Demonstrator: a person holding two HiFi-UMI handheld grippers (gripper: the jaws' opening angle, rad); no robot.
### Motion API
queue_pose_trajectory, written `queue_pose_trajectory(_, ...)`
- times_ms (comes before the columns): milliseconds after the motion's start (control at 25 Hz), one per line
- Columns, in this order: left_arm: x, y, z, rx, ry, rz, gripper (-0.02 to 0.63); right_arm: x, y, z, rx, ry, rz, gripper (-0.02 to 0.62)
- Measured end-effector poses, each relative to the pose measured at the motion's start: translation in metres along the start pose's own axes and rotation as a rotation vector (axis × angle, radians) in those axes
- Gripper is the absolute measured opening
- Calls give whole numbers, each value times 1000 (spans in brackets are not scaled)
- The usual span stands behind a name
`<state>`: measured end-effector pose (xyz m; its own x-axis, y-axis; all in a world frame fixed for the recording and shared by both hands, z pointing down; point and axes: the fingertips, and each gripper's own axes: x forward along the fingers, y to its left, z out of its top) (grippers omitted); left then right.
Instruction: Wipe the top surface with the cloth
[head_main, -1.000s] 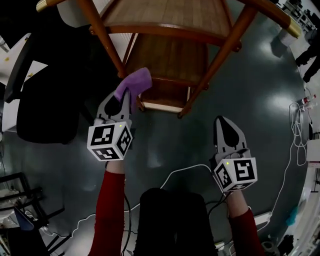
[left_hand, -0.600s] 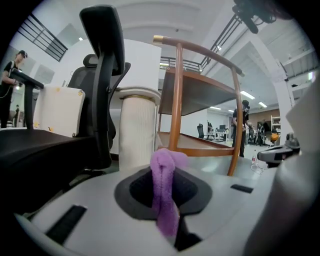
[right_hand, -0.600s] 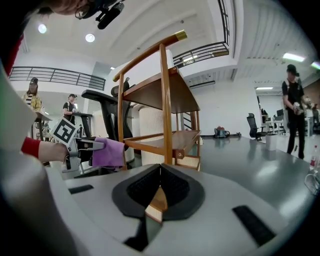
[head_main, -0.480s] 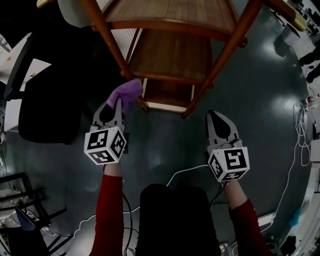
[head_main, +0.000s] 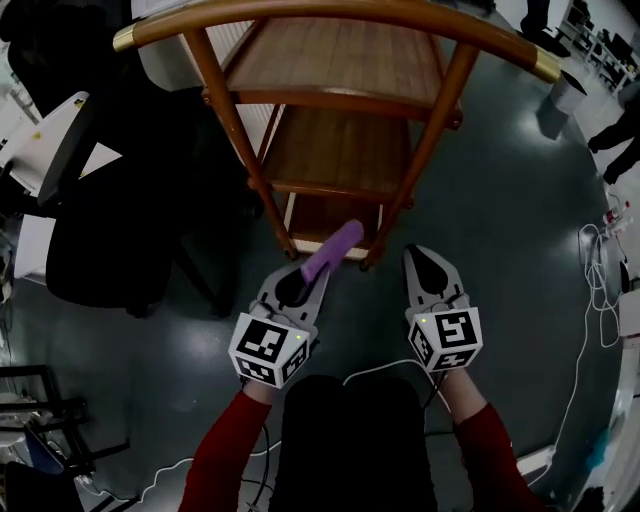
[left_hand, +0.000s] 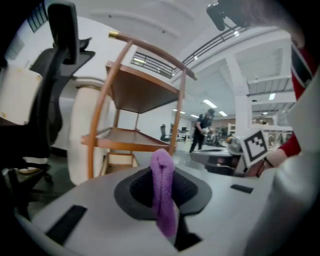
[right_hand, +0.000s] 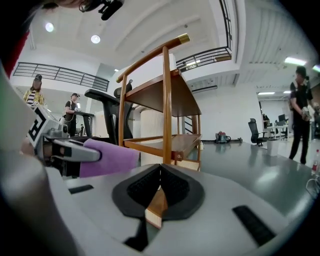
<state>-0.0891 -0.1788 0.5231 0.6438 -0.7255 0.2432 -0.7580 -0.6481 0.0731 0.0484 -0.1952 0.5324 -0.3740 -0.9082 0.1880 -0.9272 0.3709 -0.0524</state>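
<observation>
A three-tier wooden cart stands ahead of me, its top shelf at the upper middle of the head view under a curved handle. My left gripper is shut on a purple cloth that sticks out past the jaws, in front of the cart's bottom tier. In the left gripper view the cloth hangs pinched in my left gripper, with the cart beyond. My right gripper is shut and holds nothing. In the right gripper view my right gripper points at the cart, and the cloth shows at left.
A black office chair stands left of the cart. Cables lie on the dark floor at right, and a white cable runs near my legs. A person stands far off at right.
My left gripper has moved right and nearer to me with the cloth, close beside the right gripper. The head view has tilted up, showing the cart's top and handle.
</observation>
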Motion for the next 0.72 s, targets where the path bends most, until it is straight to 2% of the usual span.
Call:
queue_pose_trajectory(80,25,-39,-20,27,34,-138,54,-2,-9,-4,-8,-8,-10,12)
queue_pose_trajectory(120,40,-51,-33,42,56,-182,54,-2,-13,-6,-13,-14,-15,12)
queue_pose_trajectory(240,84,-65,-79,76,140,-230,54,-1,-23,-19,-27,-28,-23,12)
queue_pose_trajectory(520,136,-42,-151,104,287,-126,54,0,-27,-49,-24,-5,-18,12)
queue_pose_trajectory(640,146,-12,-166,64,292,-36,54,3,-26,-51,-23,-2,-20,12)
queue_pose_trajectory(720,141,17,-169,24,287,51,54,6,-22,-52,-35,2,-10,12)
